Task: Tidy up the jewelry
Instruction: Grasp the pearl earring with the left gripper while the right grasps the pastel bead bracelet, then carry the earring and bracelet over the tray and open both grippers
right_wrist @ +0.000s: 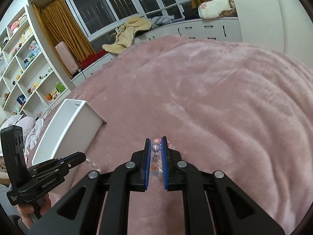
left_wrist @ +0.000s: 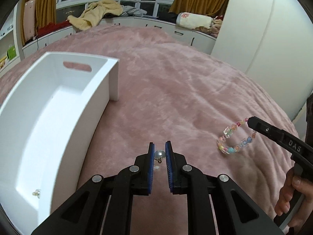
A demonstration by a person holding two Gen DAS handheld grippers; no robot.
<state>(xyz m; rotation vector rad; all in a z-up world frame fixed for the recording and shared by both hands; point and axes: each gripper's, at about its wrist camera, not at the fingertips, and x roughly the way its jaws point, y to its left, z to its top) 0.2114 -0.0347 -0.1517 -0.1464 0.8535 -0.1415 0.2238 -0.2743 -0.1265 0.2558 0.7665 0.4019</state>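
Observation:
A pearl earring (left_wrist: 159,154) lies on the pink blanket between the blue pads of my left gripper (left_wrist: 159,146), which is nearly closed around it with small gaps on both sides. A colourful bead bracelet (left_wrist: 234,139) lies to the right. My right gripper (right_wrist: 156,143) has its jaws close on both sides of the bracelet's beads (right_wrist: 156,148). A white box (left_wrist: 49,121) stands at the left with a small earring (left_wrist: 36,193) inside.
The pink blanket (left_wrist: 176,90) covers the bed. The white box also shows in the right wrist view (right_wrist: 66,129). White drawers, clothes and a window seat line the far side. A white wardrobe (left_wrist: 273,39) stands at the right, shelves (right_wrist: 23,74) at the left.

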